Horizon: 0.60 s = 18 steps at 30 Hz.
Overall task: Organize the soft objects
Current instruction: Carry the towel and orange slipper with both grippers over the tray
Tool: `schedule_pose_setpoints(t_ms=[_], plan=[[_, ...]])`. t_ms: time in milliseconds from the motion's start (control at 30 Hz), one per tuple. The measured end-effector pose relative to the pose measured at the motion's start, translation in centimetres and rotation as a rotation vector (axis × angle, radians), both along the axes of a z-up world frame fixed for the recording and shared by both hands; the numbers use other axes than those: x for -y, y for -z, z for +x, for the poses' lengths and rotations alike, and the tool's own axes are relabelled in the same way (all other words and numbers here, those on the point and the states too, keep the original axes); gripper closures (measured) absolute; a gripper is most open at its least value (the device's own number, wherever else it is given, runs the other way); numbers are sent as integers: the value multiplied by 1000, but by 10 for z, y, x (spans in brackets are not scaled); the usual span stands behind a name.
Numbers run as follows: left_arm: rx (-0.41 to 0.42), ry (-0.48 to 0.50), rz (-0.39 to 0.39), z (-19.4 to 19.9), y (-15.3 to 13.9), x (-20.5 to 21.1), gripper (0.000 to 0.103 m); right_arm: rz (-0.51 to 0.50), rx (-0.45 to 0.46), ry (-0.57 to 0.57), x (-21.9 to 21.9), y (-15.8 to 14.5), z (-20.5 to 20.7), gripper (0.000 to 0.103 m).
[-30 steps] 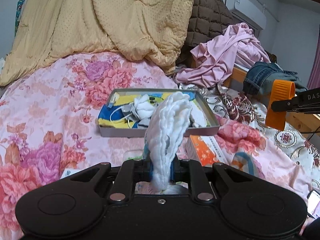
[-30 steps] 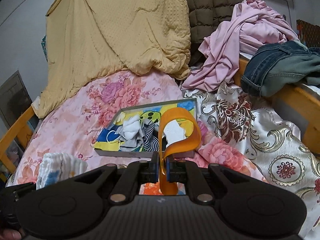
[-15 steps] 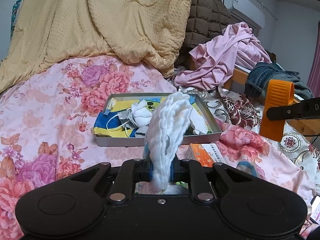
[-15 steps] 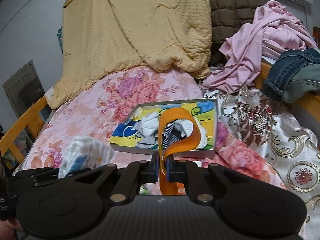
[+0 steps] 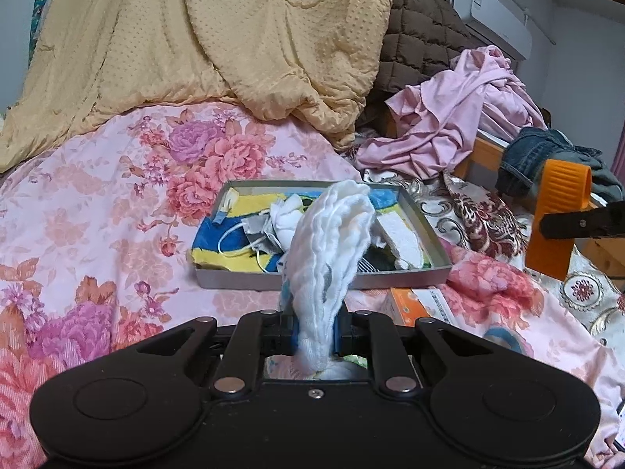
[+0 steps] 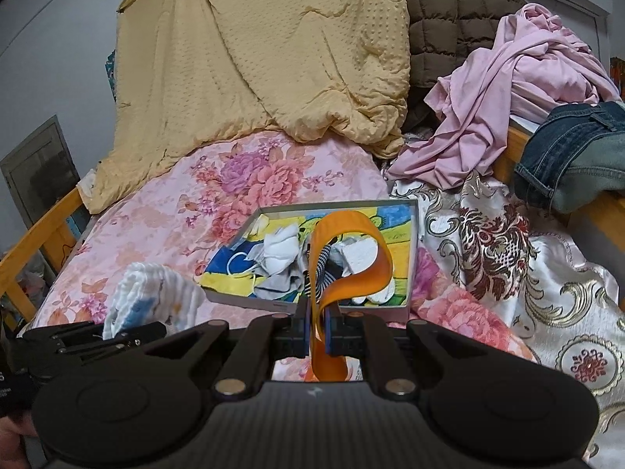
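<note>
I have the left gripper (image 5: 315, 330) clamped on a white cloth (image 5: 332, 250) and the right gripper (image 6: 317, 330) clamped on an orange strap (image 6: 351, 262), both just short of the tray's (image 5: 320, 279) near edge, so next I should carry them over its rim and let go.

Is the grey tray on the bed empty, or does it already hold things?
Already holding things. The grey tray contains white socks, a striped sock and a blue-and-yellow cloth over its floor; no bare floor shows.
</note>
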<state>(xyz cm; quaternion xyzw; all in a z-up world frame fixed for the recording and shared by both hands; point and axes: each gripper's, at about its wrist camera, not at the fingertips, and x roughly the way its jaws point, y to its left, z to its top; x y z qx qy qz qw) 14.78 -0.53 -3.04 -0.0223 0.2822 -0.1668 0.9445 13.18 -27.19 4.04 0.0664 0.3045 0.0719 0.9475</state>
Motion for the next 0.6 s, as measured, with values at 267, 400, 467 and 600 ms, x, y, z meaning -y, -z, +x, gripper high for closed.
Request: schedule_pose_setpoints(t_ms=[267, 400, 467, 600], plan=[[26, -4, -7, 23, -7, 1, 87, -9, 24, 0, 5, -5, 22, 96], [44, -5, -15, 37, -13, 3, 87, -10, 43, -7, 4, -10, 34, 96], [56, -6, -21, 44, -17, 3, 87, -11, 55, -11, 4, -13, 41, 96], [89, -10, -24, 62, -28, 4, 87, -12, 79, -16, 4, -19, 56, 96]])
